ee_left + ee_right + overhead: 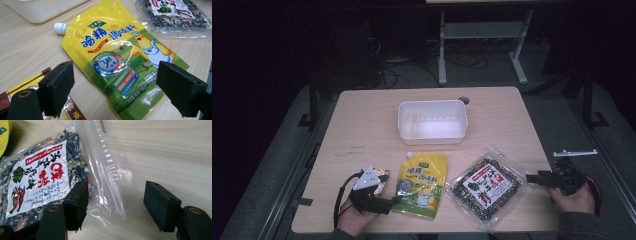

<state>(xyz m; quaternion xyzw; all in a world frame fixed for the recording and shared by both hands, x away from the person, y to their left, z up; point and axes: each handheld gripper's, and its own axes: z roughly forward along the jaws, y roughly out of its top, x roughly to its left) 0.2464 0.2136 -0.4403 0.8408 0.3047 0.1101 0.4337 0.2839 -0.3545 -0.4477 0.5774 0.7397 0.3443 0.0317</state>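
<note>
On the table, high view: a smooth, pale wooden table [362, 125] with rounded corners.
Tub: a white plastic tub [432, 121], a box shape with soft corners, stands near the far edge, well apart from both grippers.
Yellow pouch: a shiny, flat yellow pouch [423, 184] lies in the middle at the near side.
Clear bag: a crinkly see-through clear bag [486, 187] full of dark bits, with a white and red label, lies to the right of the yellow pouch.
Small packet: a red and gold small packet [381, 180] lies partly under the left gripper [396, 201].
Right gripper: the right gripper [532, 178] points at the right edge of the clear bag.

Left gripper view, jaws: two black blocks with a rough, foamy face stand wide apart and hold nothing.
Yellow pouch: the yellow pouch [120, 62] lies flat just past them, glossy, with a ridged white screw cap and a cartoon chicken.
Small packet: the small packet [32, 85] sits at the left jaw.

Right gripper view, jaws: the black blocks stand apart, not pressing on anything.
Clear bag: the clear bag [45, 180] has a thin, wrinkly, shiny plastic edge that lies between the jaws, flat on the wood grain.
Touching: one jaw is over the bag, but I cannot tell if it touches.
</note>
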